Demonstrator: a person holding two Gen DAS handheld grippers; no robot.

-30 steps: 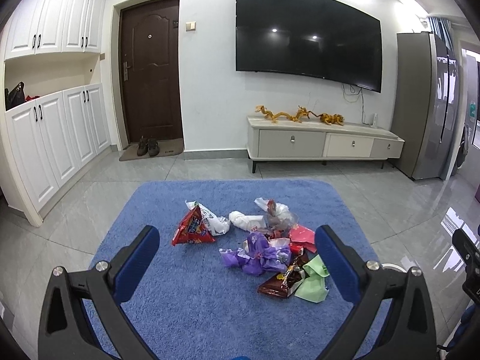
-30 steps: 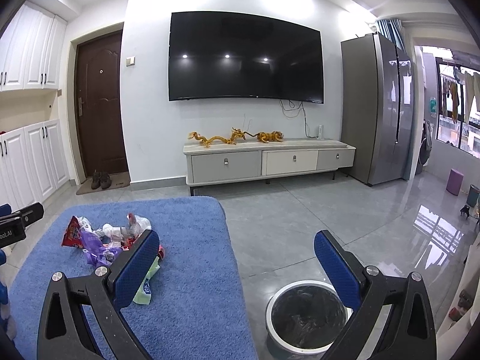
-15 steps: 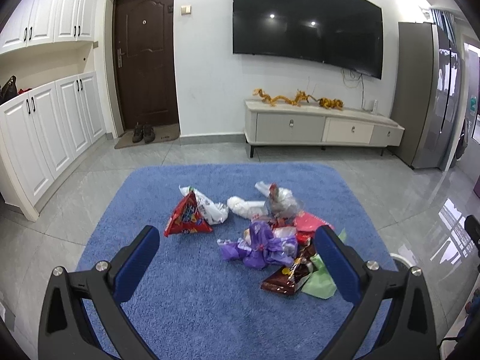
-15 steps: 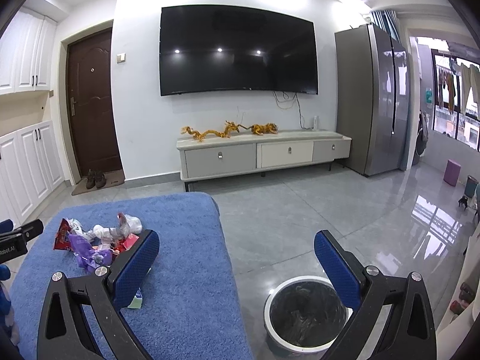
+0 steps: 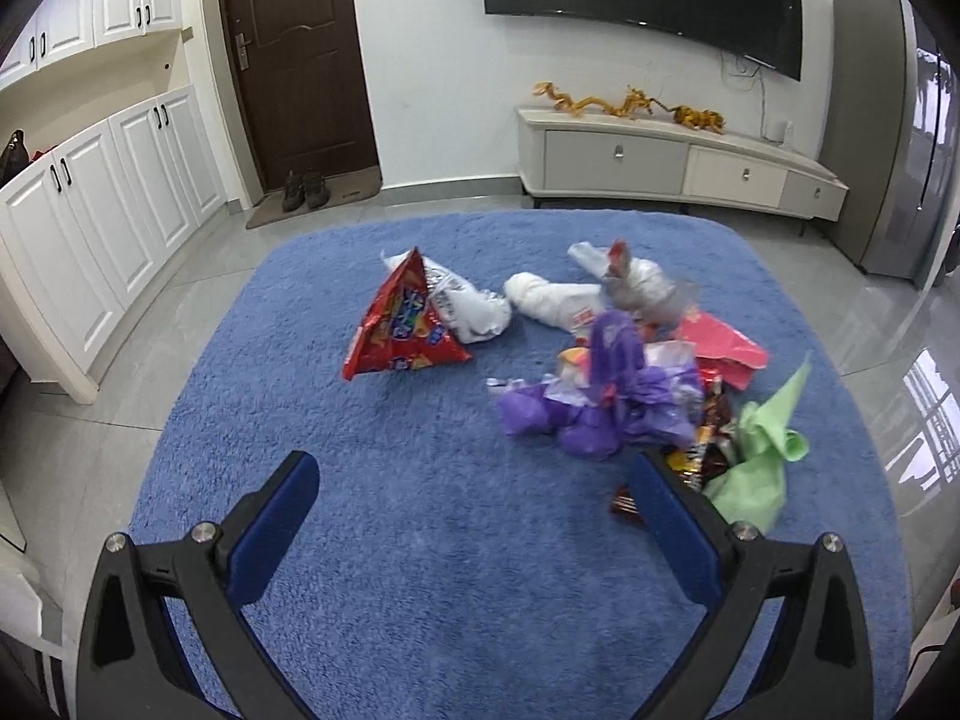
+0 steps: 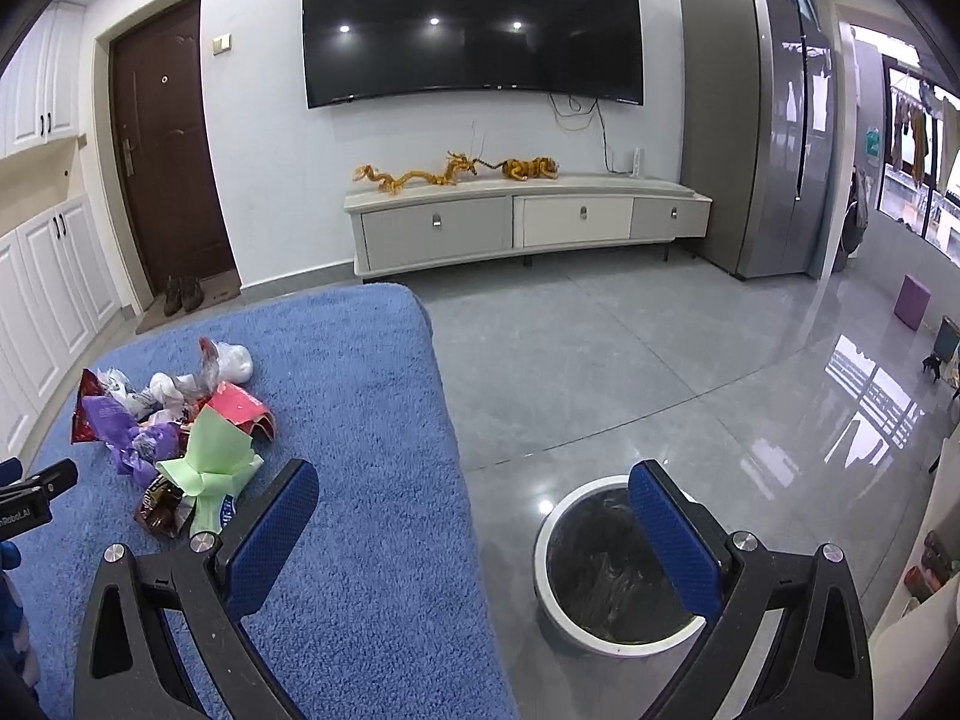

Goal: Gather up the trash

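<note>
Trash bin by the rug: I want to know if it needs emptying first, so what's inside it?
The trash bin shows a dark crinkled liner and no clear trash. The right gripper's finger covers part of the opening, so that part is hidden.

- A red snack bag (image 5: 401, 324) is standing like a tent on the blue rug (image 5: 420, 540), leaning against a crumpled white bag (image 5: 468, 306).
- A purple wrapper (image 5: 606, 402) is lying bunched in the pile, touching a pink wrapper (image 5: 720, 345) and a green paper (image 5: 756, 462).
- A white-rimmed bin (image 6: 606, 576), lined in black, is sitting open on the grey floor beside the rug.
</note>
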